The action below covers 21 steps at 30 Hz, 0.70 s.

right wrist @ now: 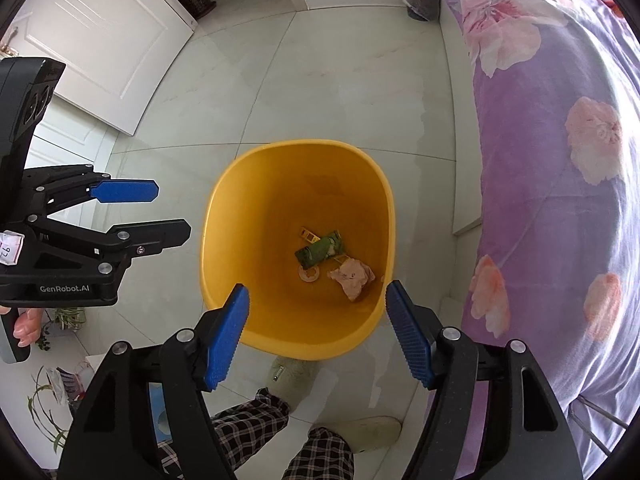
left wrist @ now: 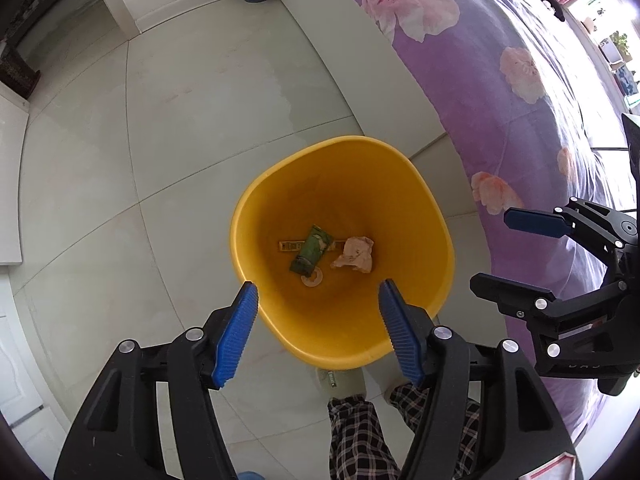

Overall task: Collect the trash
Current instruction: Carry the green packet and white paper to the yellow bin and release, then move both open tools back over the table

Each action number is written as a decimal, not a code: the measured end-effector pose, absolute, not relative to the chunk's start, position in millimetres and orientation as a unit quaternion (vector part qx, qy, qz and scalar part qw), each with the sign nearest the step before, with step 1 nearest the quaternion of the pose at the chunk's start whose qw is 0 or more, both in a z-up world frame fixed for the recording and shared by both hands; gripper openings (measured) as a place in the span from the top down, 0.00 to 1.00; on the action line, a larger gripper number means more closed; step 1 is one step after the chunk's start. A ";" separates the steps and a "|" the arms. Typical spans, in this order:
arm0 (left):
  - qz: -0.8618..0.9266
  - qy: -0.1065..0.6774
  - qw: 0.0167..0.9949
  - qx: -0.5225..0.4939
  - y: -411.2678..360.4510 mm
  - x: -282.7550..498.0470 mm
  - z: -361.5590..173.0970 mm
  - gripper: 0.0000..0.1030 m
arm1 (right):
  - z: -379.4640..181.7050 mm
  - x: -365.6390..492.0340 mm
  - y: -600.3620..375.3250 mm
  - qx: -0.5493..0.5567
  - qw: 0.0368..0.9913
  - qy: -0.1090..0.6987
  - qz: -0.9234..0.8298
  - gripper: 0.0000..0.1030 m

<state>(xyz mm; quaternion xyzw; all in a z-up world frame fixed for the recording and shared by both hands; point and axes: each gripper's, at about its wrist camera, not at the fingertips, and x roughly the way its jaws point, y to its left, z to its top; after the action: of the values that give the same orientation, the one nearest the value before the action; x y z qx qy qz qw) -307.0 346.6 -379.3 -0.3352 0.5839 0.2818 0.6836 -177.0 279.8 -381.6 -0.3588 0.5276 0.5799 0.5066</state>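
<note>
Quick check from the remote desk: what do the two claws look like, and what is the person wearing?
Both the left claw and right claw have black angular linkage frames with silver rivets and ribbed blue pads. The right wrist view shows white "GenRobot.AI" lettering and a small paper label on the left claw's body. The person wears dark plaid trousers and pale slippers.

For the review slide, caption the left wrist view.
Open left gripper above yellow bin holding green wrapper and crumpled paper.

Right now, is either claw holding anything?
No. The left claw and right claw are both open and empty above the bin.
</note>
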 end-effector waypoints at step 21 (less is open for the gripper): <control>0.272 0.558 0.739 -0.262 303.1 -302.5 -233.6 0.39 | -214.9 -189.8 195.9 -0.299 0.599 0.469 0.576 0.31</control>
<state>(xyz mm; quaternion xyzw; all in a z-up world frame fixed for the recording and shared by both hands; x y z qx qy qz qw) -302.5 303.1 -233.6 -0.2623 0.5580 0.2723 0.7387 -189.8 195.9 -214.9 -0.2985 0.4689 0.5762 0.5991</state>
